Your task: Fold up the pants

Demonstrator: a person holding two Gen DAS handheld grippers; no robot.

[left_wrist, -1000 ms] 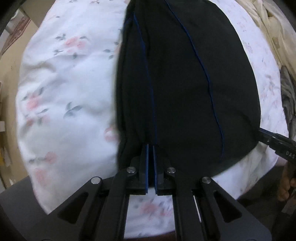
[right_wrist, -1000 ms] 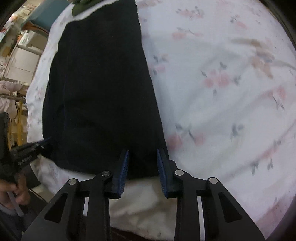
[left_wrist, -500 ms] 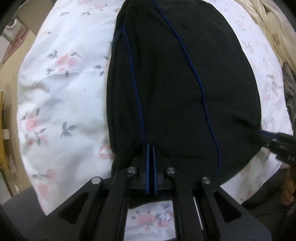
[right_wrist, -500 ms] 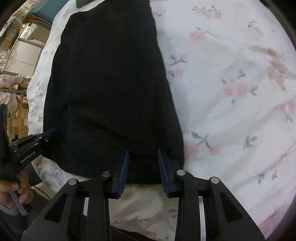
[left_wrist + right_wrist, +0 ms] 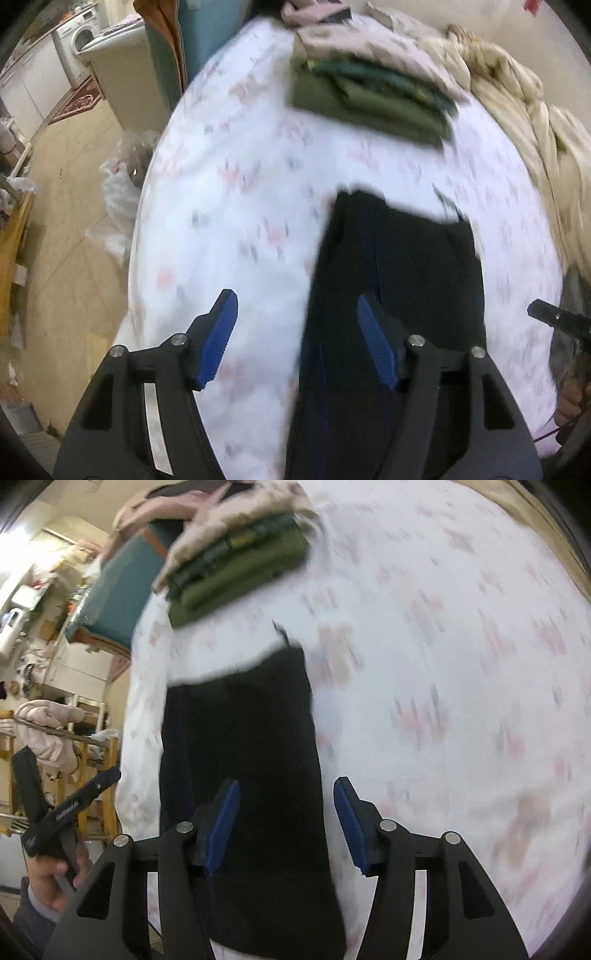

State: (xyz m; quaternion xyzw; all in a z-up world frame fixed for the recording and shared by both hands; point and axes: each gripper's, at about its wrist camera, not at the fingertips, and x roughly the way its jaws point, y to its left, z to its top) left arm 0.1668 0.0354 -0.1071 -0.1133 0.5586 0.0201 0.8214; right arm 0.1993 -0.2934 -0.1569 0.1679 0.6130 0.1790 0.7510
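At the bottom of both frames, open grippers over dark pants.

The left gripper (image 5: pixel 297 334) and right gripper (image 5: pixel 286 821) hold nothing; the pants (image 5: pixel 243 775) lie lengthwise on the sheet (image 5: pixel 443 664), middle frame. Next fold probably needs regrasping the near end.

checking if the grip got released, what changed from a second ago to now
The left gripper, shut on the hem of the black pants with blue piping a second ago, has opened and let go. The right gripper was already open and has widened. Both have pulled back and tilted up, so the stack of folded olive green clothes now shows. The pants remain flat on the white floral bedsheet.
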